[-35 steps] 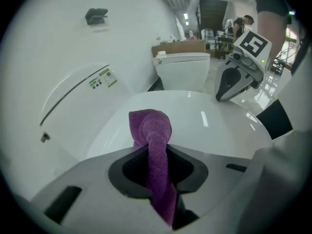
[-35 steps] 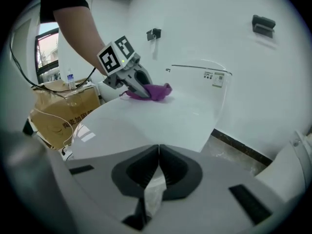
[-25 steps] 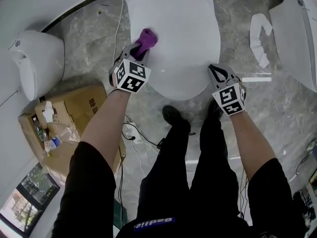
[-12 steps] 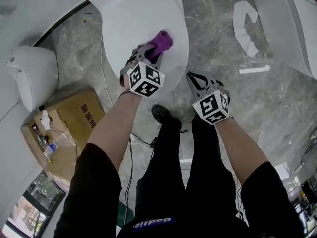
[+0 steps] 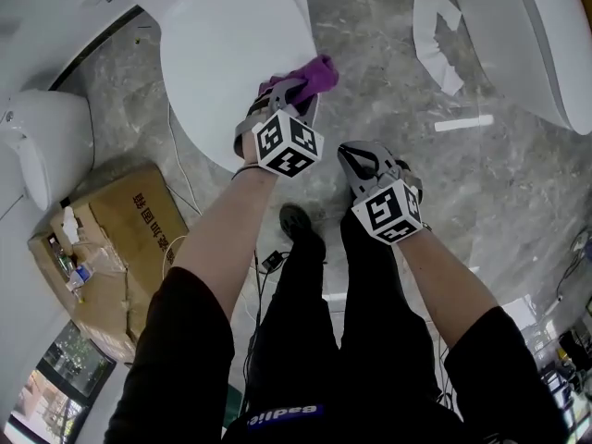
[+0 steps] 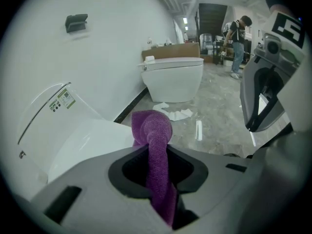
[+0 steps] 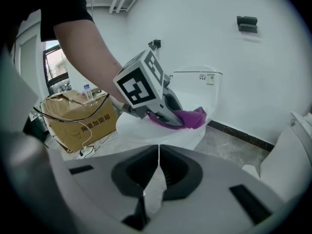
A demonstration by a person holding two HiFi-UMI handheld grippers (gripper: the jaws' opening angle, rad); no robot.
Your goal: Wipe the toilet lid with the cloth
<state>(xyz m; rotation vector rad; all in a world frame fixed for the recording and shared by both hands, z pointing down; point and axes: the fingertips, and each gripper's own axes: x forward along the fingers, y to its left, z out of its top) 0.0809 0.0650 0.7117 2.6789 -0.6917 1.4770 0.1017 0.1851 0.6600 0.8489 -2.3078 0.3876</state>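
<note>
Pinching cloth by toilet lid, left gripper; right gripper fingers pressed together

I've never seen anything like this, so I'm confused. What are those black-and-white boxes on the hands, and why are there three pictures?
A person is standing and looking down. One camera sits on their head, so that picture shows their arms and legs. Each hand holds a pair of tongs with a patterned cube fixed on it. The other two pictures come from small cameras riding on each pair of tongs. The left tongs pinch a purple cloth at the edge of the white toilet lid. The right tongs are closed, hold nothing, and hover beside the lid over the grey floor. A cardboard box sits nearby.
</note>
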